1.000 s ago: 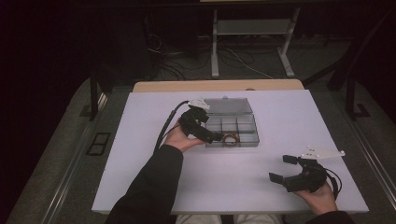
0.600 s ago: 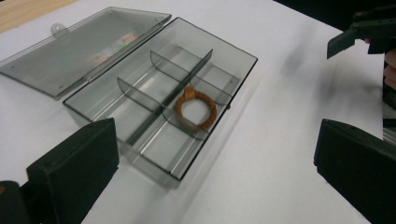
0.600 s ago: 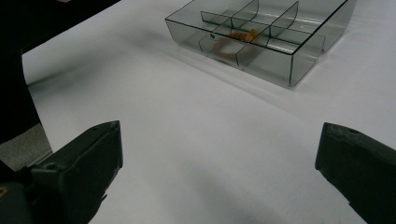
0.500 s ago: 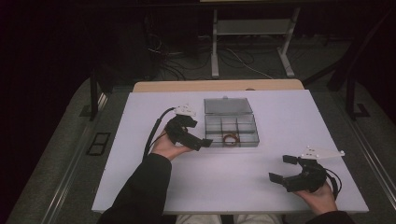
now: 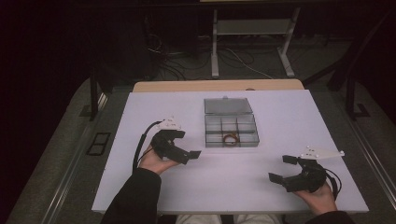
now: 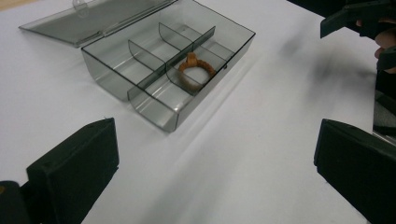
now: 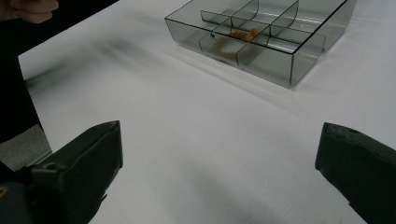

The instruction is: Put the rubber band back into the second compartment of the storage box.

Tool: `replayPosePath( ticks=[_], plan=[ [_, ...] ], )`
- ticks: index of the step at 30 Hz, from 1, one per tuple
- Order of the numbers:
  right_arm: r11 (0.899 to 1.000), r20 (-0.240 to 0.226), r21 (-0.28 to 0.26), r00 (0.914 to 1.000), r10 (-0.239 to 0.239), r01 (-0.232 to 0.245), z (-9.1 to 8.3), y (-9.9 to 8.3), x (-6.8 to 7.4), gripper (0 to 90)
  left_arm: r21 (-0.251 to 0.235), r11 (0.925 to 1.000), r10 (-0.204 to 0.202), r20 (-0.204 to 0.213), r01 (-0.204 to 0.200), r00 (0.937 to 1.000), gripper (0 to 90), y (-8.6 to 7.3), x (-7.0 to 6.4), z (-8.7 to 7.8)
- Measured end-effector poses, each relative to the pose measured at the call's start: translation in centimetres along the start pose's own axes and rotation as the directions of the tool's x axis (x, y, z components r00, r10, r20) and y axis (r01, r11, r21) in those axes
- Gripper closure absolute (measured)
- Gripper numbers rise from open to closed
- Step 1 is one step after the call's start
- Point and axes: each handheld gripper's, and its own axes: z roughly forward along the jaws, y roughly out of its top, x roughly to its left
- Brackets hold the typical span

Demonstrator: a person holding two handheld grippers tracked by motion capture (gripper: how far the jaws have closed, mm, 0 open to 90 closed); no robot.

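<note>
Left black two-jaw gripper (image 5: 180,151): jaws spread wide, empty, low over the white table (image 5: 280,112), near the box's left side. Right black two-jaw gripper (image 5: 286,169): likewise released, well apart at the near edge. Smoky clear plastic compartment box (image 5: 231,130): lid open flat. Orange-brown ring (image 6: 196,71): front middle compartment. Likely step: lid closing; push evenly from the hinge side.
</note>
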Motion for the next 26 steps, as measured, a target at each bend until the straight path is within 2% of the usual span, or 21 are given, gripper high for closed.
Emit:
replayPosePath(
  ticks=[12,18,22,26],
  plan=[
    [1.0,0.0,0.0,1.0,-0.007,0.007,0.1,0.0,0.0,0.0,-0.029,0.9992,-0.028,-0.055,0.026,0.9981,0.0,-3.8,-0.8,-1.9],
    [1.0,0.001,0.0,1.0,-0.006,0.006,0.1,0.0,0.0,0.0,-0.044,0.9983,-0.041,-0.062,0.038,0.9973,0.0,-5.4,-1.3,-2.7],
    [1.0,0.0,-0.001,1.0,-0.007,0.007,0.1,0.0,0.0,0.0,-0.078,0.995,-0.067,-0.061,0.062,0.9959,0.0,-6.6,-1.4,-3.1],
    [1.0,-0.002,0.005,1.0,-0.004,0.004,0.2,0.0,0.1,0.0,-0.086,0.9934,-0.082,-0.065,0.076,0.9945,0.0,-7.6,-1.3,-3.2]
  ],
)
